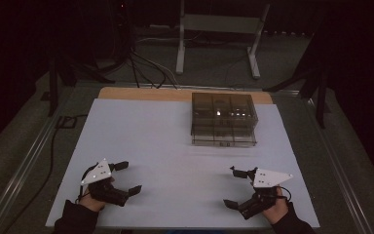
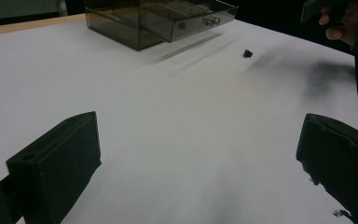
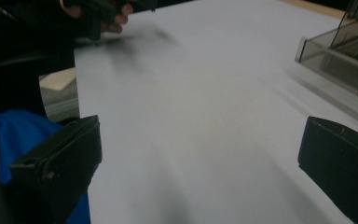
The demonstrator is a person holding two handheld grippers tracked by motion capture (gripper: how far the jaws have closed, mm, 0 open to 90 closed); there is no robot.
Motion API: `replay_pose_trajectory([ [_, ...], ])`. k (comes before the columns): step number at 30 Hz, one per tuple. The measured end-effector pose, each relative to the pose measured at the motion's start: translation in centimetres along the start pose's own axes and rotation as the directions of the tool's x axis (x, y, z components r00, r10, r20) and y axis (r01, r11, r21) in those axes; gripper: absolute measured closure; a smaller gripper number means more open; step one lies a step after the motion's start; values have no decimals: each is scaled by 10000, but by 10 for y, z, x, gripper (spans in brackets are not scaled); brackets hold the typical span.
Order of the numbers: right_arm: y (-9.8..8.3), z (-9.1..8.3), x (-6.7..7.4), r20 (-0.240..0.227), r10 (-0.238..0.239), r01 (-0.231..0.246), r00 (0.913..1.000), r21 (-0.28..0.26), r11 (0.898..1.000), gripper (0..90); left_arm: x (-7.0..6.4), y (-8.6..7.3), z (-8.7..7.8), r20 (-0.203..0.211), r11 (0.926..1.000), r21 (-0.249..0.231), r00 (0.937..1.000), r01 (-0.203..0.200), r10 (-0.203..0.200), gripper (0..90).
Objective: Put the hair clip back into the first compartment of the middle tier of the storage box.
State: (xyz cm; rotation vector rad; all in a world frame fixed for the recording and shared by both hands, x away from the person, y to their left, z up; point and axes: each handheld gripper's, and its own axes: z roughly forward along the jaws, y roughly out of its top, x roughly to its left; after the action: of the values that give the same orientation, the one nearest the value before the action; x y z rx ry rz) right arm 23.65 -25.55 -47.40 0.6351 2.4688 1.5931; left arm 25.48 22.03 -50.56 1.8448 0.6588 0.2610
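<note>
- Both grippers sit low near the table's front edge with nothing between their jaws. The left gripper [image 1: 121,178] is spread wide near the front left corner, and the right gripper [image 1: 233,187] is just as wide near the front right corner.
- In the left gripper view its two black fingers [image 2: 56,168] frame bare white table [image 1: 141,131], so nothing is held there. The right gripper view shows the same between its own fingers [image 3: 58,163].
- The smoky clear drawer box [image 1: 224,119] stands against the table's far edge, a little right of centre and well apart from both grippers. One drawer [image 2: 186,21] looks pulled partway out, though the dim light makes that hard to confirm.
- Reaching for it means a long forward travel. I'd expect an open jaw coming in too fast to strike the front and push the light box back toward the far edge rather than catch it.
- The walls are see-through and the room is dark, so misjudging where the drawer front begins seems likely. A finger could slide over the top or jam into a compartment.
- A small dark bit [image 2: 247,53] lies on the table between the box and the right gripper. A sweeping arm could knock it away unnoticed.
- Pulling a drawer with one gripper while the other does not brace the box would probably drag the whole thing forward.
</note>
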Motion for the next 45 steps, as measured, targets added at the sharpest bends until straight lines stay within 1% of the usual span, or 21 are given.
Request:
replay_pose_trajectory([
  [2, 1, 0, 0, -7, 53, -53, 10000, -51, 10000, 0, 0, 0, 0, -10, 10000, -38, 10000, -3, 3, 7],
  [6, 5, -2, -3, 99, 126, -123, 9999, -333, 9994, 0, 0, 0, -1, 16, 10000, -85, 10000, 29, -29, 7],
  [9, 7, -5, -5, 313, 129, -114, 9994, -478, 9988, 0, 0, 0, 0, 46, 10000, -90, 10000, 27, -27, 8],
  [11, 8, -7, -9, 467, 236, -209, 9986, -586, 9981, 0, 0, 0, 0, 62, 10000, -71, 10000, 46, -46, 7],
  [12, 8, -7, -9, 467, 236, -209, 9986, -586, 9981, 0, 0, 0, 0, 83, 10000, -77, 10000, 45, -45, 7],
  [13, 9, -9, -12, 612, 271, -233, 9978, -627, 9978, 0, 0, 0, 0, 100, 9999, -96, 9999, 36, -35, 7],
  [15, 9, -9, -13, 708, 282, -237, 9971, -636, 9977, 0, 0, 0, 1, 130, 10000, -89, 9999, 27, -25, 8],
  [17, 9, -10, -18, 920, 474, -414, 9946, -656, 9970, 0, 1, 0, 1, 138, 10000, -56, 9999, 53, -52, 7],
  [22, 10, -9, -25, 1124, 553, -487, 9921, -600, 9970, 0, 1, 0, 1, 119, 9999, -101, 9999, 72, -71, 7],
  [24, 10, -9, -30, 1434, 637, -545, 9876, -671, 9963, 0, 1, 0, 1, 123, 9999, -108, 9999, 114, -113, 7],
  [27, 10, -9, -34, 1499, 774, -685, 9857, -635, 9956, 0, 1, 0, 1, 142, 9999, -115, 9999, 71, -69, 7],
  [29, 9, -9, -41, 1635, 888, -791, 9825, -652, 9947, 0, 1, 0, 1, 147, 9999, -128, 9998, 116, -114, 7],
  [31, 9, -9, -43, 1724, 926, -823, 9807, -661, 9944, 0, 1, 0, 1, 158, 9999, -133, 9998, 95, -93, 7],
  [33, 7, -8, -48, 1889, 1031, -938, 9766, -574, 9939, 0, 1, 0, 1, 165, 9999, -113, 9998, 77, -75, 7],
  [35, 7, -8, -50, 1943, 1074, -985, 9750, -548, 9936, 0, 1, 0, 1, 150, 9999, -119, 9998, 124, -122, 7],
  [36, 6, -7, -54, 2008, 1219, -1143, 9720, -489, 9922, 0, 1, 0, 1, 152, 9999, -131, 9998, 111, -109, 7],
  [40, 5, -7, -58, 2091, 1265, -1210, 9697, -389, 9919, 0, 1, 0, 1, 152, 9998, -138, 9998, 142, -140, 7],
  [41, 3, -6, -62, 2229, 1354, -1325, 9654, -279, 9908, 0, 1, 0, 1, 151, 9998, -127, 9997, 167, -165, 7],
  [42, 3, -6, -62, 2229, 1354, -1325, 9654, -279, 9908, 0, 1, 0, 1, 160, 9998, -131, 9998, 158, -155, 7],
  [44, 2, -5, -65, 2399, 1409, -1382, 9605, -280, 9900, 0, 1, 1, 1, 173, 9998, -143, 9998, 128, -125, 7],
  [45, 2, -5, -68, 2556, 1469, -1450, 9556, -264, 9891, 0, 1, 0, 1, 175, 9998, -128, 9998, 135, -133, 8],
])
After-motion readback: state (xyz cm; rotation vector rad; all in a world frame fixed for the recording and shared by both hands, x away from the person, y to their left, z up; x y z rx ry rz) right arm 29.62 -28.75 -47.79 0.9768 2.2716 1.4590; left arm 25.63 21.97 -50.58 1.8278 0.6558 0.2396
